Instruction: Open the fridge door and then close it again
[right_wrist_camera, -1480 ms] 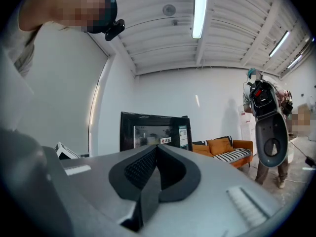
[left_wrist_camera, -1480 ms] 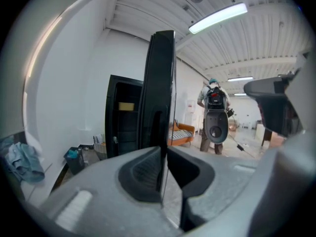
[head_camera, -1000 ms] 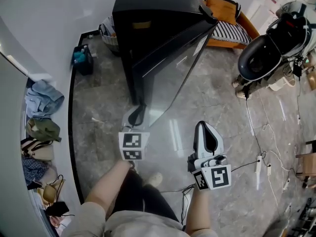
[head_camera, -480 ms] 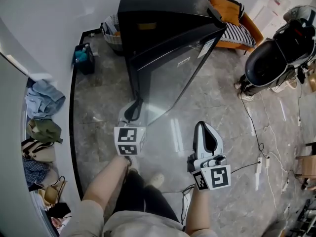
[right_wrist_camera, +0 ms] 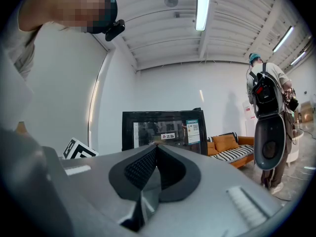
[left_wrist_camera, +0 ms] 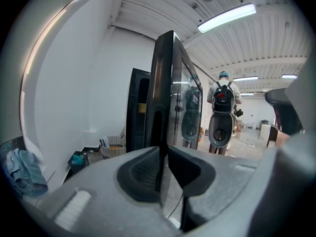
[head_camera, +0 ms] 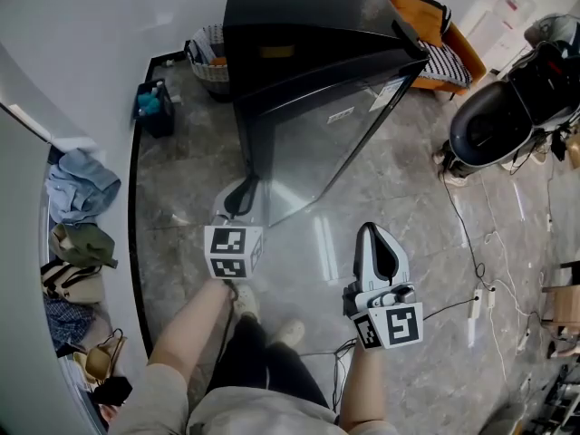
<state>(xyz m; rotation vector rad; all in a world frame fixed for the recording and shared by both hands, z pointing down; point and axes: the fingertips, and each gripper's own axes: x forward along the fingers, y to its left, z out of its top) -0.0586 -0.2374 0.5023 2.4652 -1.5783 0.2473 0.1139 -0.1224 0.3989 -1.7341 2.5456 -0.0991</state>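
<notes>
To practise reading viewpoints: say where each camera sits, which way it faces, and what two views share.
Head view: on the head, facing steeply down at fridge, open door and floor; both arms, left tongs and right tongs show.
Left gripper view: on left tongs, facing along jaws clamped on the door edge.
Right gripper view: on right tongs, facing the fridge front; its shut jaws show.
Shared: all show the fridge.
</notes>
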